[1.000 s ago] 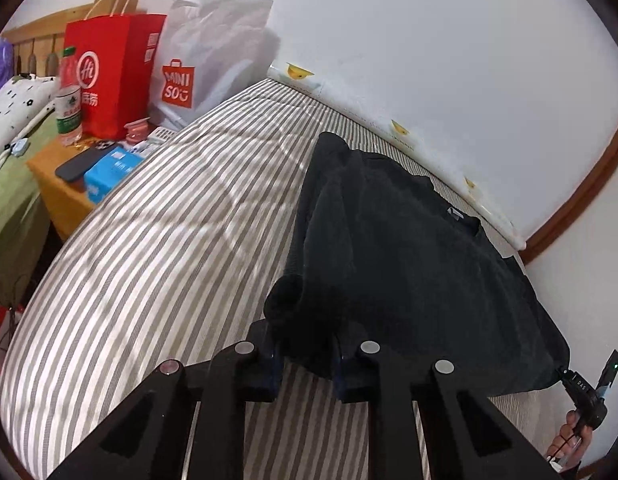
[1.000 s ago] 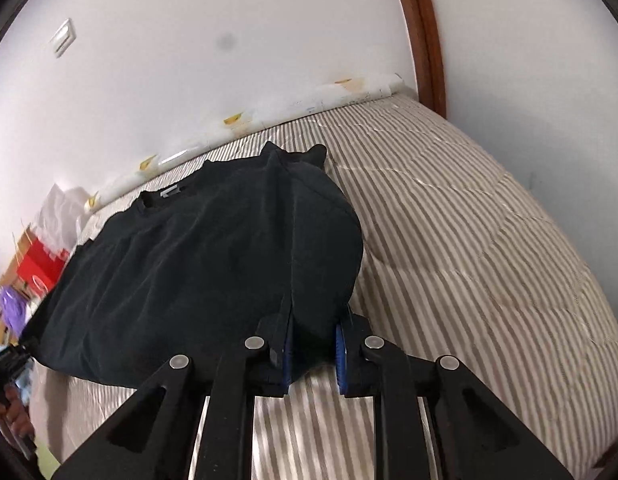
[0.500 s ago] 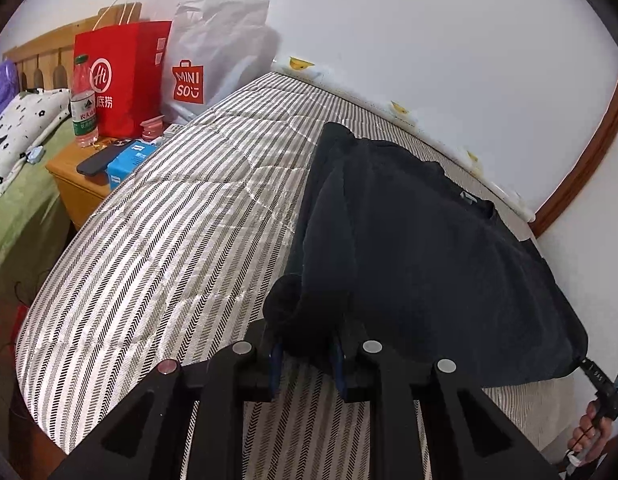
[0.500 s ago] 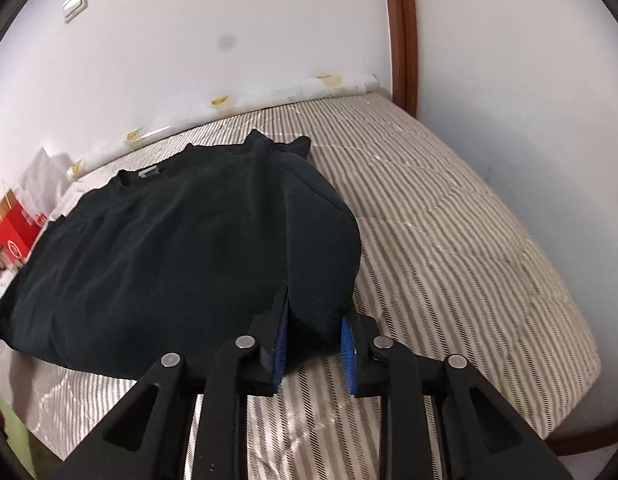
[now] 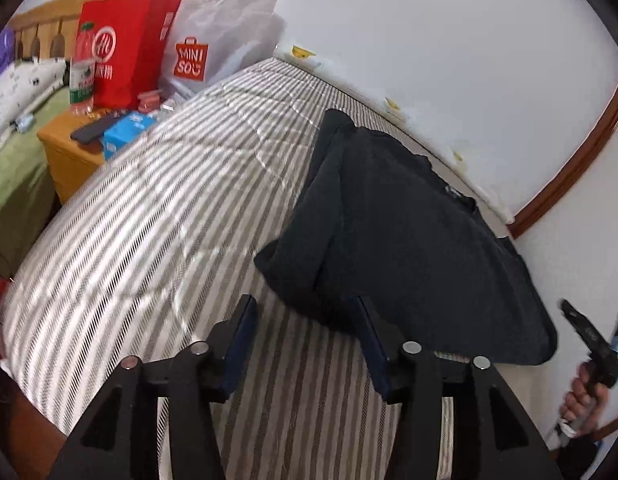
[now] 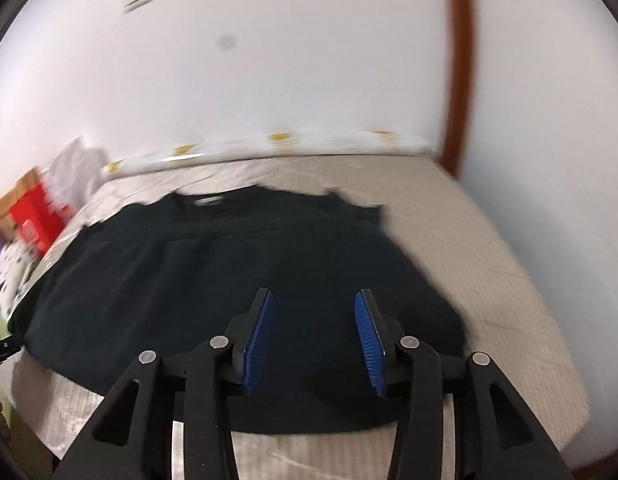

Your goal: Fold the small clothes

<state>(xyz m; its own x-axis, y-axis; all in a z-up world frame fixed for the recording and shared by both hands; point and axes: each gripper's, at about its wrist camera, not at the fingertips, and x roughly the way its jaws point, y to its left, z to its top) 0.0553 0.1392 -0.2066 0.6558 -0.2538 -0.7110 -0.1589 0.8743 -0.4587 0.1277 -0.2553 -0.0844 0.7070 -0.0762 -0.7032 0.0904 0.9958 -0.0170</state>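
Bags [image 5: 157,56] far L; striped bed [image 5: 149,216] bare nearby.

Grippers: 2, left gripper [image 5: 305,332] + right gripper [image 6: 314,328]
Black shirt [image 5: 409,236]: 1
Bags: 2, red bag [image 5: 117,68], white bag [image 5: 217,40]
Bottle [image 5: 83,76]: 1
Blue box [image 5: 127,130]: 1
Phone [image 5: 93,133]: 1

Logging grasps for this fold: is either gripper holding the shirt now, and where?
Nothing is held. The left gripper and right gripper are both open; the black shirt lies loose on the bed.

Beside my striped bed [image 5: 157,216] stands a wooden nightstand [image 5: 65,156]; on it a phone [image 5: 93,128] and blue box [image 5: 127,130]. Behind them, a red bag [image 5: 121,64] and white Miniso bag [image 5: 217,52].
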